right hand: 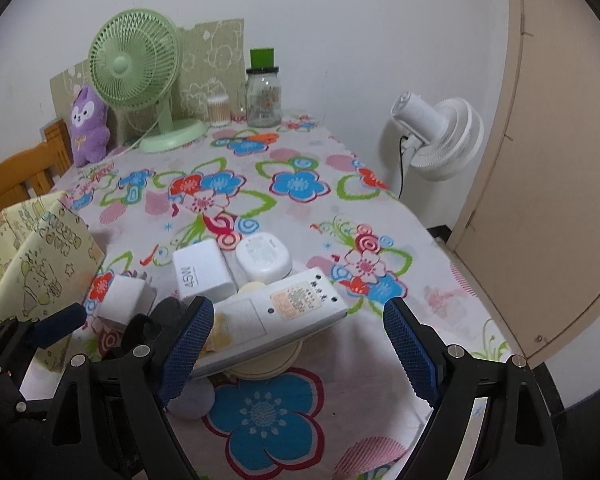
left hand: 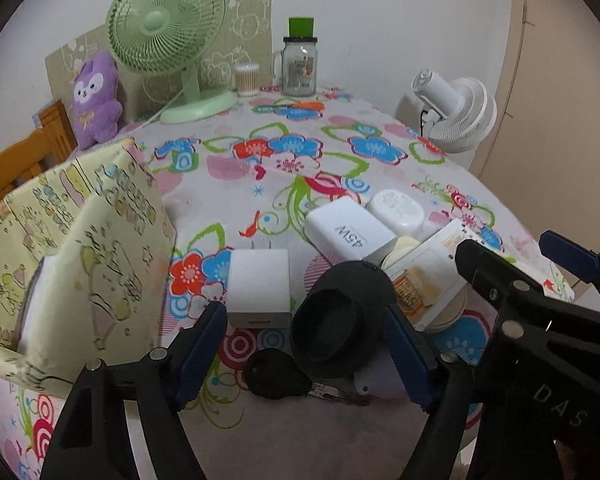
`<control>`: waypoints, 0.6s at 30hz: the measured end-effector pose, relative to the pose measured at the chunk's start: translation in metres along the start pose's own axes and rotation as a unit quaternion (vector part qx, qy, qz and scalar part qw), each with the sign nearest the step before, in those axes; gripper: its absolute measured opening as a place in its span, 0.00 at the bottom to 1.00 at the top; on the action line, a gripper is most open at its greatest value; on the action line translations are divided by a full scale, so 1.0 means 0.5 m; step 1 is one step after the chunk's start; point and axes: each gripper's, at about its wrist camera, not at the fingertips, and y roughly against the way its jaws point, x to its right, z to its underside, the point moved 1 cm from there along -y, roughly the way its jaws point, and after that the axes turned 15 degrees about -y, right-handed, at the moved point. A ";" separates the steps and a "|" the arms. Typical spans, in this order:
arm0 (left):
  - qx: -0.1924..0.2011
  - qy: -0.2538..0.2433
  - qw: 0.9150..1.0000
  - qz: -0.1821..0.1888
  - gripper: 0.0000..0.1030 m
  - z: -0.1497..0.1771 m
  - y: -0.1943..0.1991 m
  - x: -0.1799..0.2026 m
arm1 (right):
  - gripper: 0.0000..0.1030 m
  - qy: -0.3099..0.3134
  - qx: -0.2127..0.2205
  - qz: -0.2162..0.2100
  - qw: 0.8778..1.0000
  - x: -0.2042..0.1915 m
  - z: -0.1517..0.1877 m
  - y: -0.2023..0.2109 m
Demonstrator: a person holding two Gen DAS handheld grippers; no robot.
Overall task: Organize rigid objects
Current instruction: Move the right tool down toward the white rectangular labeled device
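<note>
A cluster of small hard items lies on the flowered tablecloth [left hand: 300,152]. My left gripper [left hand: 306,354] stands open over a black round cap [left hand: 340,320], with a black key fob [left hand: 276,374] just below the cap and a white plug charger [left hand: 260,288] ahead to the left. Behind them sit a white 45W charger [left hand: 348,236] and a white oval case [left hand: 396,208]. My right gripper [right hand: 300,352] is open around the near end of a flat white device [right hand: 284,316], which rests on a cream round disc [right hand: 260,364]; its pads do not touch the device.
A yellow patterned fabric box [left hand: 80,240] stands at the left. At the table's back are a green fan [left hand: 168,28], a purple plush [left hand: 96,100], a glass jar [left hand: 300,64] and a cotton-swab tub [left hand: 247,80]. A white fan [right hand: 440,136] stands off the right edge; wooden chair [right hand: 20,176] left.
</note>
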 end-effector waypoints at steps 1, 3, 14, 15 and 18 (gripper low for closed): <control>0.001 0.002 1.000 -0.003 0.78 -0.001 -0.001 -0.001 | 0.86 0.000 -0.003 0.000 1.000 -0.001 0.002 -0.005; 0.005 -0.003 1.000 -0.016 0.78 -0.002 -0.003 0.000 | 0.86 -0.004 -0.012 -0.001 1.000 -0.002 0.005 -0.015; 0.008 -0.003 1.000 0.001 0.78 0.010 -0.005 -0.011 | 0.86 -0.022 -0.054 0.001 0.998 -0.021 0.013 -0.056; 0.007 -0.002 1.000 0.006 0.78 0.012 -0.004 -0.011 | 0.86 -0.025 -0.059 0.002 0.998 -0.023 0.014 -0.061; 0.007 0.004 1.000 0.013 0.78 0.015 -0.004 -0.013 | 0.86 -0.033 -0.063 0.007 0.997 -0.027 0.014 -0.073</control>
